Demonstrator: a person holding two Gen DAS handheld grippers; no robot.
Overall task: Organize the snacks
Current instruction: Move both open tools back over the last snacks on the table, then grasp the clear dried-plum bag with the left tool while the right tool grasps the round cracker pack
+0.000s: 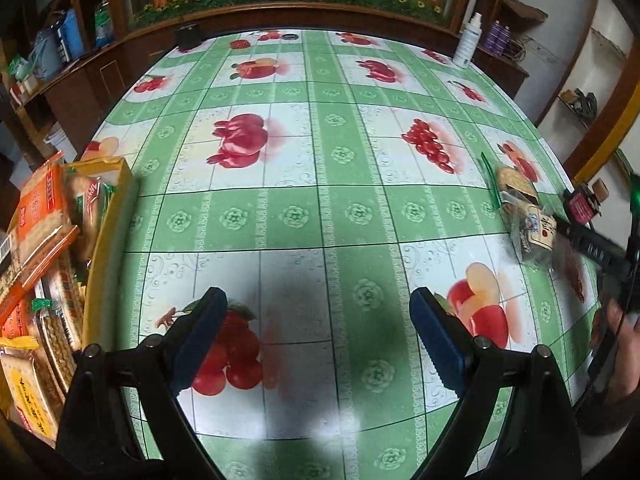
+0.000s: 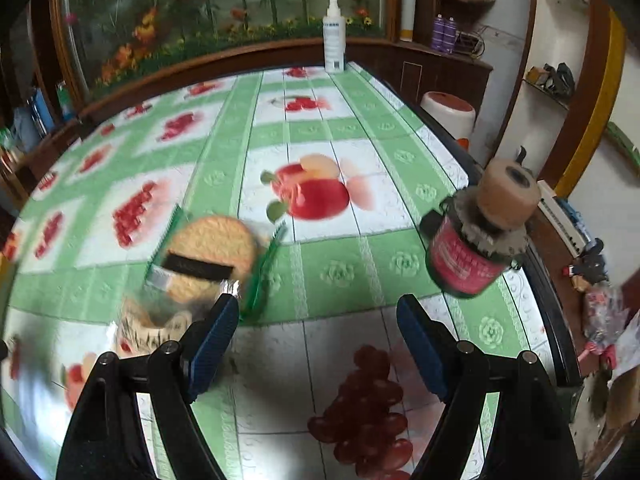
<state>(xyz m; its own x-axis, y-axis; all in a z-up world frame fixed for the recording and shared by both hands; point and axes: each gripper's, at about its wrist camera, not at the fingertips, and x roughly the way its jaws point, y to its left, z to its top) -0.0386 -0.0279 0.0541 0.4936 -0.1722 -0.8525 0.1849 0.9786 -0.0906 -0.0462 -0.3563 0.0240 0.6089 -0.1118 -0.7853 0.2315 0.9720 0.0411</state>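
A clear biscuit packet with green edges lies on the fruit-print tablecloth, just ahead and left of my open, empty right gripper; its left finger is close to the packet's near end. The same packet shows at the right in the left wrist view, with the right gripper's body beside it. My left gripper is open and empty over the bare cloth. A yellow box at the left edge holds several orange and yellow snack packets.
A red jar with a brown tape roll on top stands near the table's right edge. A white spray bottle stands at the far edge. A white stool and shelves are beyond the table on the right.
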